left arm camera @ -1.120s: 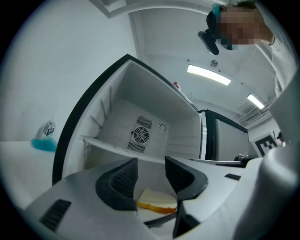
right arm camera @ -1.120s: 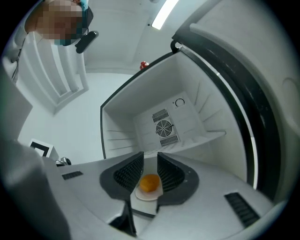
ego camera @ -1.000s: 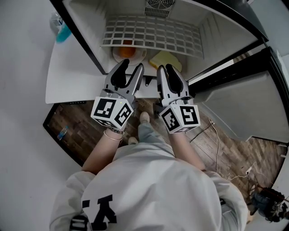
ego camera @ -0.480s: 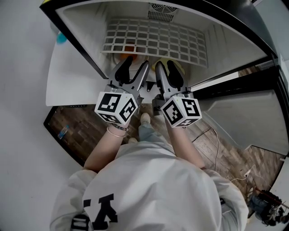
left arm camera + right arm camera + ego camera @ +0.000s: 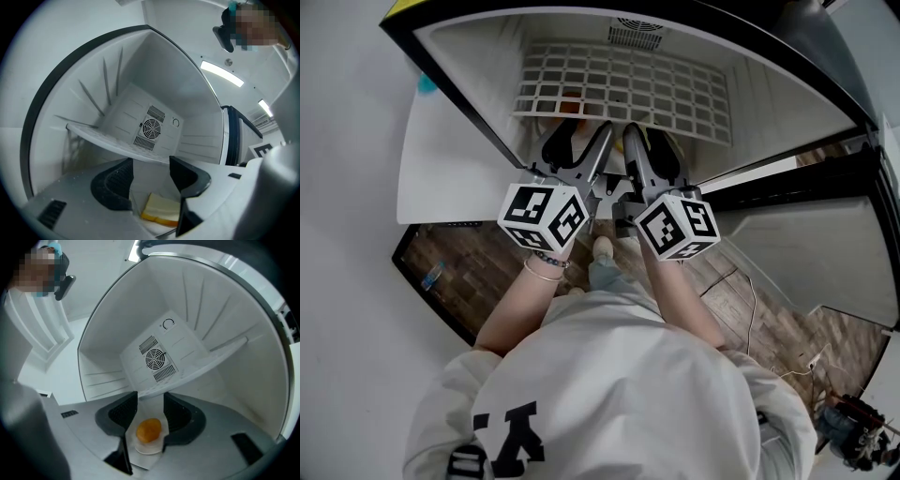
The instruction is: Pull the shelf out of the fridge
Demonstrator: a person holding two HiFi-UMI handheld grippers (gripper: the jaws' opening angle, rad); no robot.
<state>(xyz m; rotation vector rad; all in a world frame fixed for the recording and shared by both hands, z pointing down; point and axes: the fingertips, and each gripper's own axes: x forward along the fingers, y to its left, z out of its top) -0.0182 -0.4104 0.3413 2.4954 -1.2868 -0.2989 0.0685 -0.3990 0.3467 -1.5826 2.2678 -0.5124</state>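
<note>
Orange (image 5: 149, 430) under shelf (image 5: 206, 363), clearest right gripper view

The white grid shelf (image 5: 623, 89) sits level inside my fridge (image 5: 487, 89), upper middle of the head view, spanning from side wall to side wall. Under it the white fridge floor (image 5: 149, 190) carries two things. A small white dish (image 5: 147, 447) with a round orange lump (image 5: 149, 430) on it shows low centre in the right gripper view. A pale yellow slab (image 5: 161, 209) shows low centre in the left gripper view. At centre of the head view, my shoe (image 5: 600, 247) stands on the brown plank floor (image 5: 441, 248).
</note>
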